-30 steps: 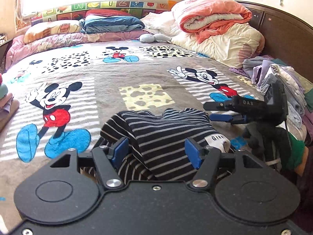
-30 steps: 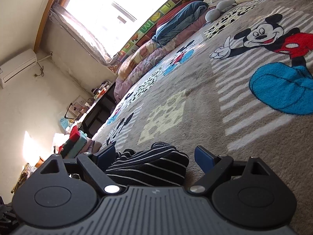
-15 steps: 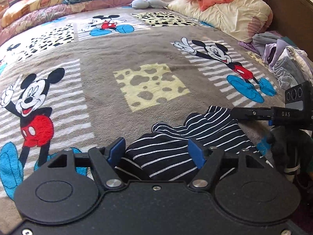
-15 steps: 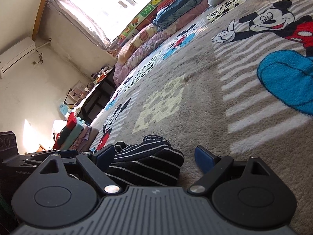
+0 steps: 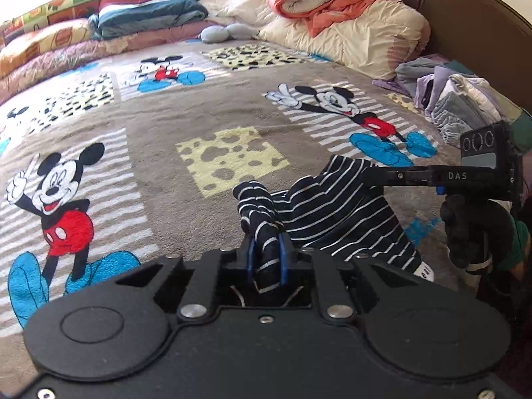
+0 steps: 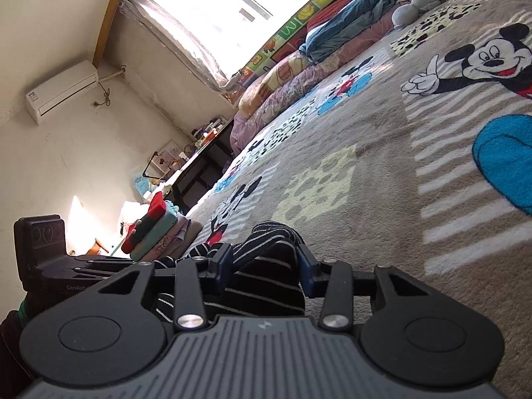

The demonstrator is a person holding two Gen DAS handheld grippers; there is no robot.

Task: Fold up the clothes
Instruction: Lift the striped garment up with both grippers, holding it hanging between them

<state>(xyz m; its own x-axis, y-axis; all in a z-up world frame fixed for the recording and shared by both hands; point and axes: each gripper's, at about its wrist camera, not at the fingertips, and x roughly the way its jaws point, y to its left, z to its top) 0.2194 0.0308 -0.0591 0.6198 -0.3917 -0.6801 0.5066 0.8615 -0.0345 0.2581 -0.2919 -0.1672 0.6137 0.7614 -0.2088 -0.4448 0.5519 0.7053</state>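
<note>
We've got the left gripper (image 5: 265,255) pinched tight on a fold of the striped garment (image 5: 335,212), right gripper (image 6: 264,266) fingers narrow, clamping its other end; garment near the blanket's (image 5: 159,153) front edge

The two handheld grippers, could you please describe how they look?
Both are matte black with blue finger pads. The left gripper has a smooth body; the right gripper a ribbed grey one and white "DAS" lettering. A black glove holds the right.
</note>
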